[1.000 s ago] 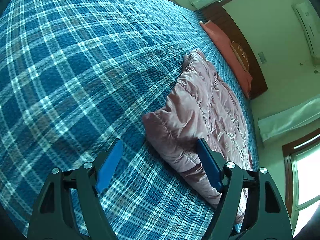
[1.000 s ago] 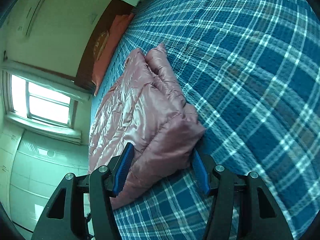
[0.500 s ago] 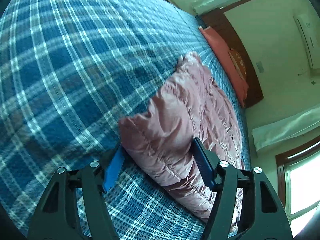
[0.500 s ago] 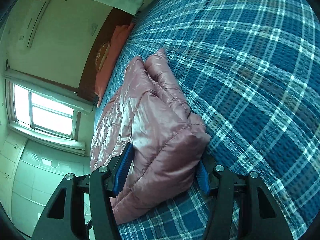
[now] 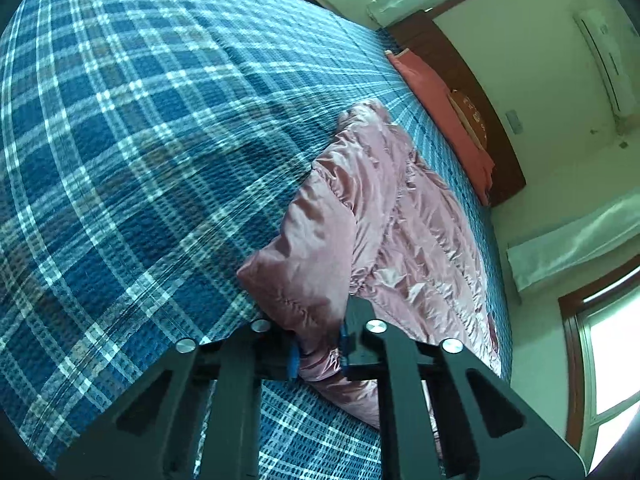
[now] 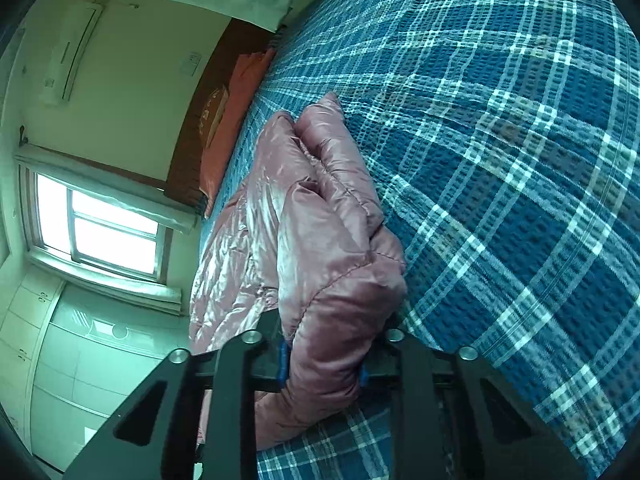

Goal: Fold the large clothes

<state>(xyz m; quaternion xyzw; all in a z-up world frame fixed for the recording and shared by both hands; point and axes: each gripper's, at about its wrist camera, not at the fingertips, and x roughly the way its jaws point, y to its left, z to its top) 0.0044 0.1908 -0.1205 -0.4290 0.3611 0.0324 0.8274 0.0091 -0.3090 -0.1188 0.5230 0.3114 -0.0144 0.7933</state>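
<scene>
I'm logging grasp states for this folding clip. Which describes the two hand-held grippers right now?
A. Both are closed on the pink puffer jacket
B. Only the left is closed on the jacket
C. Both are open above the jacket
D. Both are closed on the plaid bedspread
A: the left hand-held gripper pinches a bunched end of the pink puffer jacket between its blue pads, and the right hand-held gripper likewise clamps a padded fold, over the plaid bedspread.

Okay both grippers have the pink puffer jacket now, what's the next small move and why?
Probably lift both corners together. The left gripper and right gripper are each shut on the pink jacket, whose far part lies flat on the plaid bedspread.
</scene>
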